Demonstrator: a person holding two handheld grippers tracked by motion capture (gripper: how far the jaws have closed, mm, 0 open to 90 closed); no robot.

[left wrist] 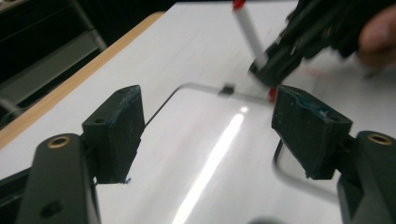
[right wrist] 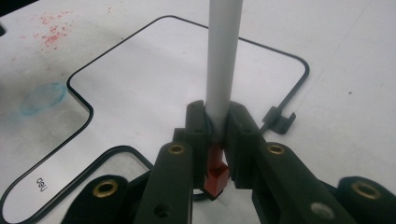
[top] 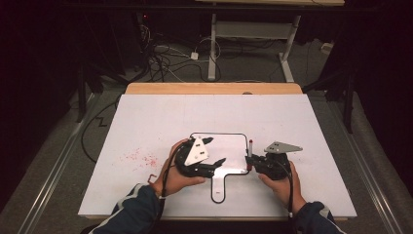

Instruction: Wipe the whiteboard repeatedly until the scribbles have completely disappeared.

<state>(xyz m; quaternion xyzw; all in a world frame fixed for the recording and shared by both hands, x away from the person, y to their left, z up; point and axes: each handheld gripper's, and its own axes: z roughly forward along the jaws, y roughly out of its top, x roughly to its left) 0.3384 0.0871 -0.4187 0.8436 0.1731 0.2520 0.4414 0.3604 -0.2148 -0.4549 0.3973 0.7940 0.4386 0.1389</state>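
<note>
A white marker (right wrist: pixel 224 56) with red ends stands nearly upright at the right edge of a small whiteboard (top: pixel 226 151), pinched low on its barrel between the pressed-together jaws of the right gripper (right wrist: pixel 217 135); its red lower end pokes out beneath the jaws in the right gripper view, and its red top shows in the high view (top: pixel 251 142). The whiteboard is a glossy white panel with a thin black rim, rounded corners and a short handle-like tab pointing toward the near edge of the table; a small black clip (right wrist: pixel 279 120) sits on its rim close to the marker. The left gripper (top: pixel 204 158) hovers over the left part of the whiteboard with its jaws spread wide and nothing between them, and in the left gripper view the marker (left wrist: pixel 249 32) and the right gripper (left wrist: pixel 299 44) appear just beyond its far jaw. A hand holds each gripper, with dark blue sleeves coming in from the near edge. The whiteboard lies on a large white sheet (top: pixel 160 117) covering the table, toward its near middle. Red specks (top: pixel 141 158) dot the sheet to the left of the whiteboard, and a faint blue smudge (right wrist: pixel 43 98) lies near them. A wooden edge (top: pixel 214 88) of the table shows along the far side.
</note>
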